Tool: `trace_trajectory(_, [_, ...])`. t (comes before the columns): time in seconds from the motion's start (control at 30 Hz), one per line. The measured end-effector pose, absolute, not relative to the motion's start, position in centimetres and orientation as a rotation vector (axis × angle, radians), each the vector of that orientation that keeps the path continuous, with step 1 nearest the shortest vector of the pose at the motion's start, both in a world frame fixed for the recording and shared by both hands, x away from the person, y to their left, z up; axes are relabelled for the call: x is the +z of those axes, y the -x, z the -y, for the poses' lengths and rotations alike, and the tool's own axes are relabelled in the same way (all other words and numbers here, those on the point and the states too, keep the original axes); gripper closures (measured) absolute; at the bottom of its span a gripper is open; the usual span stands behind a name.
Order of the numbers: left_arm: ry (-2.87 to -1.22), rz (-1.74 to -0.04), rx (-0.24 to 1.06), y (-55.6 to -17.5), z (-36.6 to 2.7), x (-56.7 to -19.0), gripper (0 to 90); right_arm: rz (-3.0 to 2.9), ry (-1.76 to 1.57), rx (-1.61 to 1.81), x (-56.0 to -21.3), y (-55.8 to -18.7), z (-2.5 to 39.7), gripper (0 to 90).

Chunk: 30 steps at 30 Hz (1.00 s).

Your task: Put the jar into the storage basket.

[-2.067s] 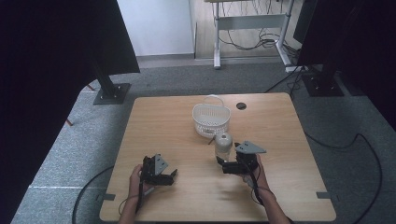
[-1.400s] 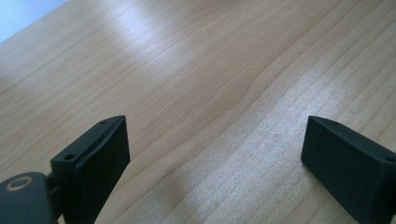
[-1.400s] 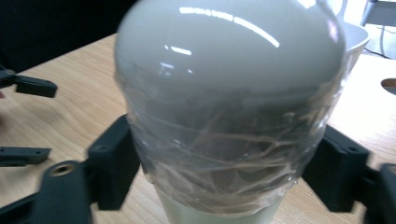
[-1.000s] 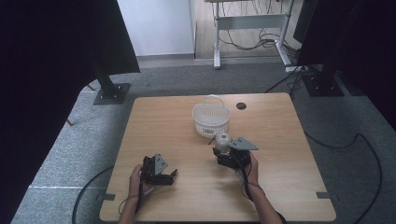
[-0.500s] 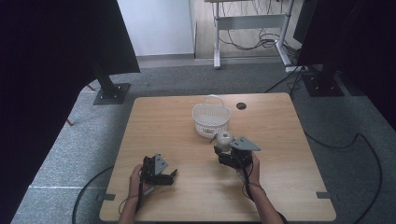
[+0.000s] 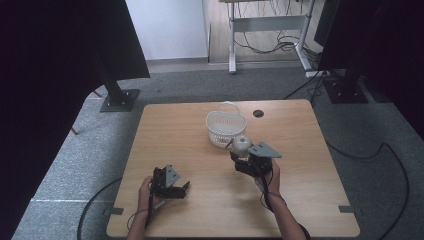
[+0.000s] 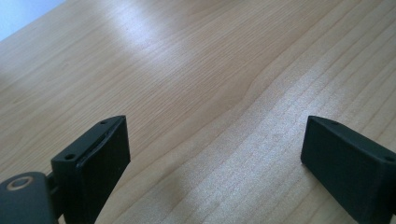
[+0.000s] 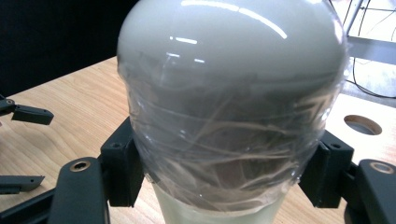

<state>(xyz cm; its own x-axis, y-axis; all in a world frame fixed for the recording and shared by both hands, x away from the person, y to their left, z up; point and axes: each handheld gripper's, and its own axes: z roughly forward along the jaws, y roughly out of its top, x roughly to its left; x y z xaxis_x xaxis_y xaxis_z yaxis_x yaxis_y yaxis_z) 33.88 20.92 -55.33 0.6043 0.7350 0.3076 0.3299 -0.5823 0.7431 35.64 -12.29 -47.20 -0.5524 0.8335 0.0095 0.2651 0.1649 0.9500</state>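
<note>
Right gripper point(image 6: 243, 159) is clamped on a grey bulb point(image 8: 231, 107) wrapped in clear film, held just beside the white basket point(image 6: 226, 126), near table centre. Left gripper point(image 6: 176, 189) is rested low w/ jaws wide apart, nothing held. Slip is judged possible: film looks slick, dome rounded. Basket interior appears empty, though detail can't be made out.

1. The left gripper point(image 6: 171, 186) sits low by the person's left hand point(image 6: 145, 189), its jaws wide apart.
2. The right gripper point(image 6: 243, 156) is squeezed tight, held up by the right hand point(image 6: 270, 176).
</note>
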Motion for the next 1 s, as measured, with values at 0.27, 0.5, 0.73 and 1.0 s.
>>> trace_trajectory(0.27, [-2.179,-0.839,0.809,-33.9,-20.9,-55.4,7.6,-1.907,-1.023,1.394,-46.1,-35.9,12.0,28.1])
trace_trajectory(0.5, [-2.18,-0.836,0.809,-33.9,-20.9,-55.3,7.6,-1.892,-1.012,1.399,-44.6,-36.5,11.7,28.1])
trace_trajectory(0.73, [-2.179,-0.835,0.807,-33.9,-20.9,-55.3,7.6,-1.896,-1.01,1.405,-43.8,-37.1,11.5,28.1])
trace_trajectory(1.0, [-2.181,-0.833,0.807,-33.9,-20.9,-55.3,7.6,-1.899,-1.011,1.393,-43.3,-37.7,11.3,28.1])
